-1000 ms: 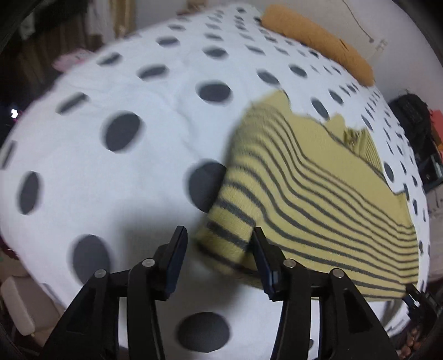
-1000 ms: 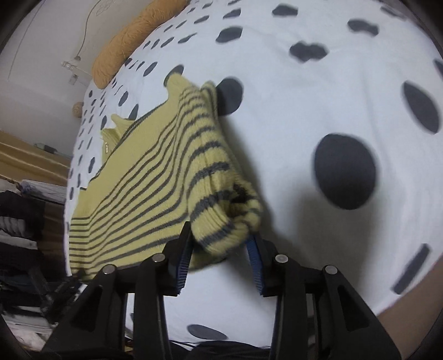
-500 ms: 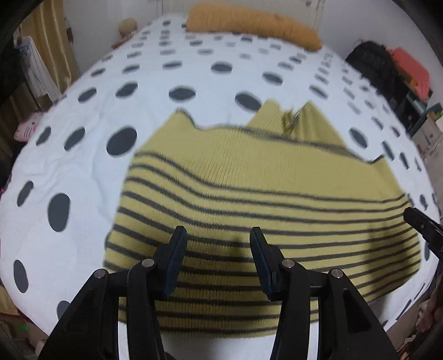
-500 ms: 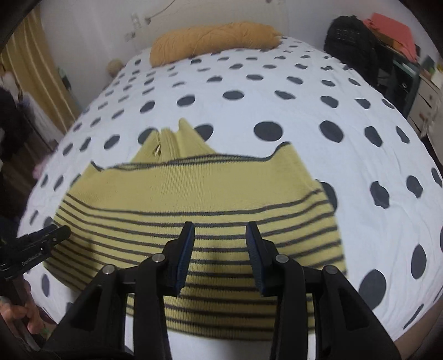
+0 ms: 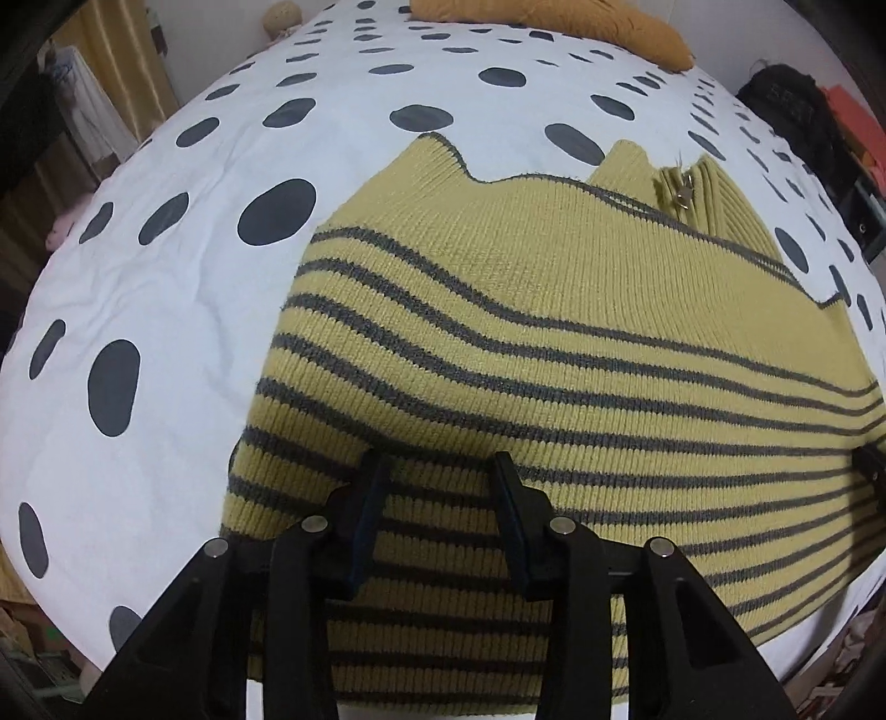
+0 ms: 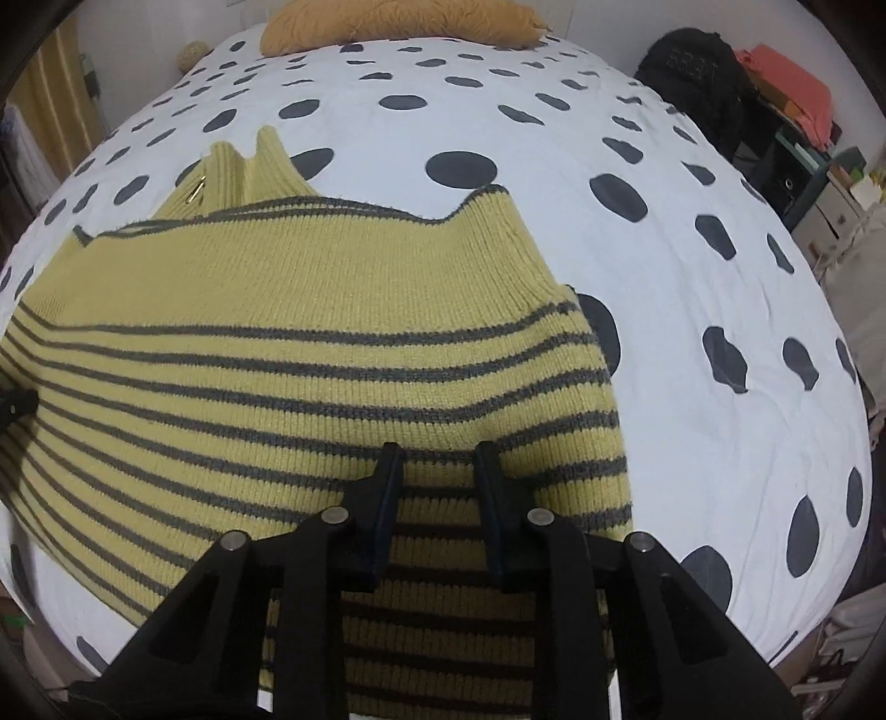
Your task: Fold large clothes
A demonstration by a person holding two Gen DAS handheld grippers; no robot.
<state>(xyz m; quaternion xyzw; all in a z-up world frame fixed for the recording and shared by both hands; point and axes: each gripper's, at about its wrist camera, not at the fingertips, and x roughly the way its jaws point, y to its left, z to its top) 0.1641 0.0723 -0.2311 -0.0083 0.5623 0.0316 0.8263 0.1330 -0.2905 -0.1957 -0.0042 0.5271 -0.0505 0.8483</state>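
A yellow sweater with grey stripes lay folded on a white bedspread with dark dots, its striped hem end nearest both cameras and its ribbed collar with a small metal zip pull pointing toward twelve o'clock, away from the viewer. In the left wrist view the left gripper sat low at six o'clock over the sweater's near left portion, its two black fingers spread apart with striped knit showing in the gap and nothing pinched between them. In the right wrist view the right gripper stood likewise at six o'clock over the near right portion of the sweater, fingers parted, their tips resting at a raised fold of the knit; whether they touched the cloth could not be told. The bedspread stretched off to three o'clock in that view. An orange pillow lay at twelve o'clock along the head of the bed, and a black bag sat off the bed at about two o'clock.
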